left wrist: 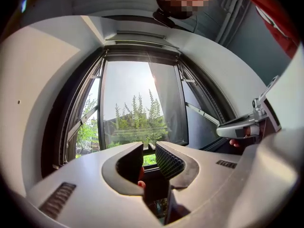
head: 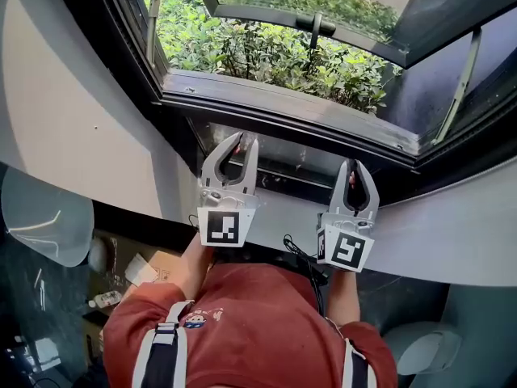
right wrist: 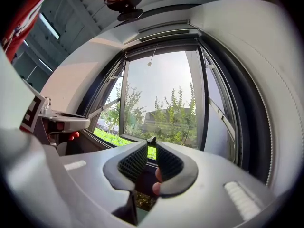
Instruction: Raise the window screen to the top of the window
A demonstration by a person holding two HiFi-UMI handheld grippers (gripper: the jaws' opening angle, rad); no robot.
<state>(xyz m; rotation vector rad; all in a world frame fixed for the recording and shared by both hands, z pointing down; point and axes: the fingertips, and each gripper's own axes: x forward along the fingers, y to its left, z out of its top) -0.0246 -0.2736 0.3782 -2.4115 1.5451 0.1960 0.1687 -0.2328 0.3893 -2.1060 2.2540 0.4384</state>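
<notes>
Nothing readable anywhere, tbh. The closest thing to print is the black-and-white square pattern on each marker cube (head: pixel 222 226), two of them, both facing up at the head camera. There's also a little patch (head: pixel 194 320) on the person's red shirt (head: pixel 258 322), too small to make out.

Count:
- two tools, the left tool (head: pixel 245 144) and the right tool (head: pixel 353 168)
- one window (head: pixel 283 107)
- one sash (head: pixel 323 35) swung outward, with one black handle (head: pixel 315 24)
- two metal stays (head: pixel 153 6), one per side
- a bank of green shrubs (head: pixel 266 55) outside

Pose: the person holds both tools out in front of the chest, side by side and a bit apart. The tips are aimed at the bottom edge of the window and tipped slightly upward. The left tool is released, jaws clearly spread, with only the frame showing through the gap. The right tool is released too but much narrower, tips close together, nothing pinched between the pads.

The window screen (head: pixel 307 156) looks to be the pale grey strip low along the bottom of the frame, right at both sets of tips. Whether either tip touches it, can't tell. The opening above it looks straight out at the shrubs.
</notes>
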